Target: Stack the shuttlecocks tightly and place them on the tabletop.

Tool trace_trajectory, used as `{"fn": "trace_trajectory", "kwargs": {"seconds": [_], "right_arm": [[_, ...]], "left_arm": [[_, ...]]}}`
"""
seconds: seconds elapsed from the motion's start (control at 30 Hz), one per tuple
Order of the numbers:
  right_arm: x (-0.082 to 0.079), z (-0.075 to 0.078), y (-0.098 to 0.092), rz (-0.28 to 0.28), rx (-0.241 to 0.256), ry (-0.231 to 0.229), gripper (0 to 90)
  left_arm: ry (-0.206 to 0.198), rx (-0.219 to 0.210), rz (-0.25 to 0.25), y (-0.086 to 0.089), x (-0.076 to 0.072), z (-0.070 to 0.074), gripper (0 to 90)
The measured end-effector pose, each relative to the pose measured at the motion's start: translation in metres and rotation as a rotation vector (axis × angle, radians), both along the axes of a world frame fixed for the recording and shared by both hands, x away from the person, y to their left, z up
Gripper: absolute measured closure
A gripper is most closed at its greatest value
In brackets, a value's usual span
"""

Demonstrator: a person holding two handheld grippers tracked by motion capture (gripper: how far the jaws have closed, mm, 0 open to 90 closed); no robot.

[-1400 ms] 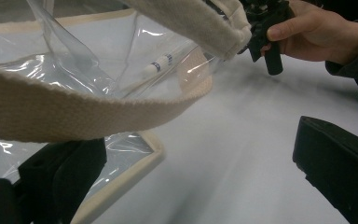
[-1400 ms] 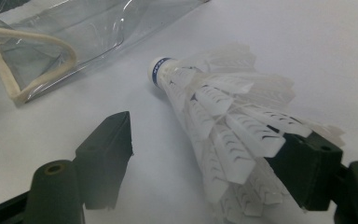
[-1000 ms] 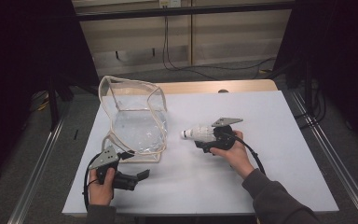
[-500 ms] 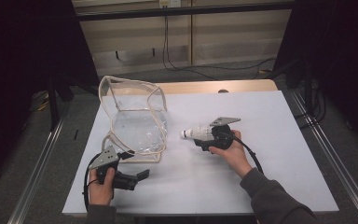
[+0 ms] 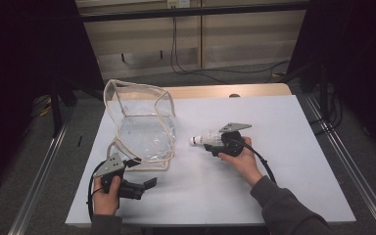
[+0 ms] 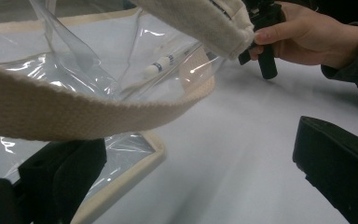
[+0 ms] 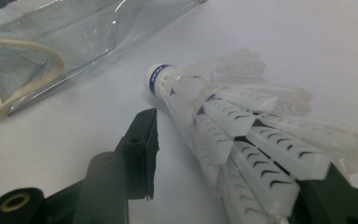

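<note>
A clear plastic bag (image 5: 144, 129) with cream trim stands open at the left-centre of the white table (image 5: 284, 122). My right gripper (image 5: 214, 142) is shut on a white feather shuttlecock (image 5: 204, 139), held just right of the bag with its cork toward the bag. In the right gripper view the shuttlecock (image 7: 233, 121) lies between my jaws, and the bag (image 7: 65, 37) is ahead at upper left. My left gripper (image 5: 147, 187) sits open near the table's front left, below the bag. In the left gripper view a cream strap (image 6: 74, 112) crosses above the open left gripper (image 6: 198, 172).
The table's front edge (image 5: 200, 224) lies close below my left hand. A metal rail (image 5: 352, 176) runs along the right side, and cables (image 5: 254, 68) lie on the floor beyond the far edge. Bare white tabletop stretches right of my right hand (image 5: 242, 164).
</note>
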State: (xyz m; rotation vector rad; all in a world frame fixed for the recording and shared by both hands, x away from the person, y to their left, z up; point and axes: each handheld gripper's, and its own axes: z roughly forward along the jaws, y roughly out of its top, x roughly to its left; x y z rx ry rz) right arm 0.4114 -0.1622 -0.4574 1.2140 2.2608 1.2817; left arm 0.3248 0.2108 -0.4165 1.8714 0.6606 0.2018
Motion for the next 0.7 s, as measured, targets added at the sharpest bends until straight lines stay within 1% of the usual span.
{"fn": "trace_trajectory", "kwargs": {"seconds": [0.17, 0.27, 0.67, 0.7], "right_arm": [[0.0007, -0.0008, 0.0008, -0.006, 0.008, 0.004, 52.7], [0.0013, -0.0016, 0.0005, -0.007, 0.002, 0.002, 57.1], [0.0024, -0.0029, -0.0002, -0.010, -0.004, 0.001, 68.1], [0.0023, -0.0028, -0.0003, -0.013, -0.002, 0.003, 70.5]], "left_arm": [[0.000, -0.002, 0.007, 0.0003, 0.0000, -0.0004, 2.9], [0.001, -0.002, 0.005, 0.0000, 0.0000, -0.0005, 2.8], [0.000, -0.007, 0.007, 0.0002, -0.0002, -0.0006, 2.9], [0.001, -0.008, 0.008, 0.0003, -0.0003, -0.0006, 2.8]]}}
